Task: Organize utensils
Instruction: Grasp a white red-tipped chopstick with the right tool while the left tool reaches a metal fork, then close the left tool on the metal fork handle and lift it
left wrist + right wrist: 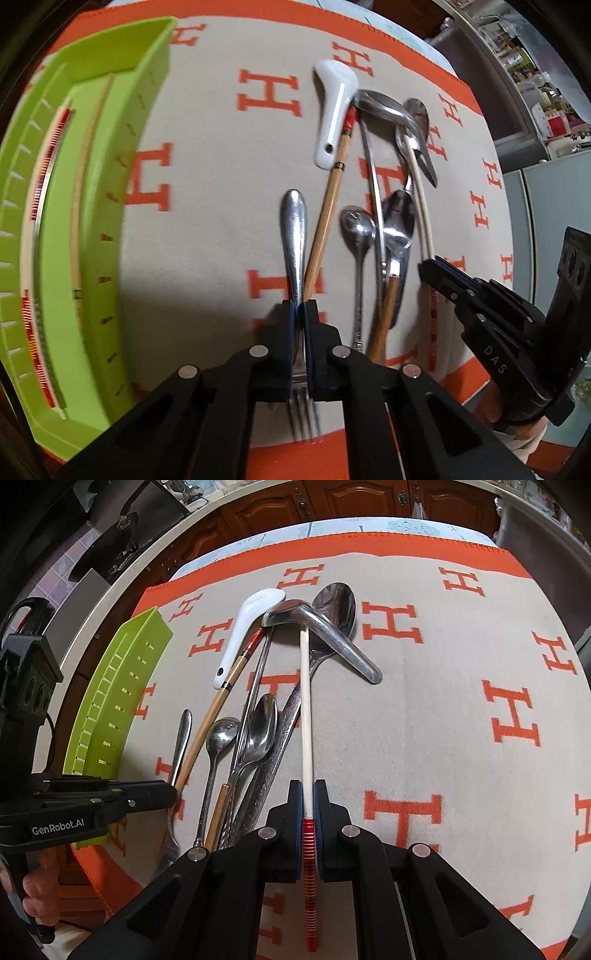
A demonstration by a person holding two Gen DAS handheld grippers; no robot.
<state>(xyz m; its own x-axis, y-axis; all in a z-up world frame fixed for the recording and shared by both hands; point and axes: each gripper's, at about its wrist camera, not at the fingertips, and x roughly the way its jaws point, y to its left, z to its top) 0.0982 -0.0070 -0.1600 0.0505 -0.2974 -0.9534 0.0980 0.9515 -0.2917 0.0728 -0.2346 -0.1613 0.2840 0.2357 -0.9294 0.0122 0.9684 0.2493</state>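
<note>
Orange-and-grey cloth (461, 657) patterned with large H letters covers the table, where a loose heap of utensils lies beside a lime-green organizer tray (92, 221). The left hand-held gripper (299, 314) is clenched on a steel fork (295, 236), gripping it at the neck, its rounded handle pointing away across the cloth and its tines showing between the arms near the camera. The right hand-held gripper (308, 794) is clenched on a white chopstick (306, 716) just above its red-striped end; the pale shaft runs away toward the heap. That heap holds a white ceramic spoon (243, 627), a large steel spoon (338, 602), a bent steel ladle handle (332, 638), a small teaspoon (221, 733), another steel spoon (264, 723) and a bamboo chopstick (214, 709) with a red tip, crossing one another. In the tray's long compartments, a red-striped chopstick (50, 155) rests against the wall. A person's fingers (37, 890) wrap the left tool's handle at the lower left of the right wrist view.
</note>
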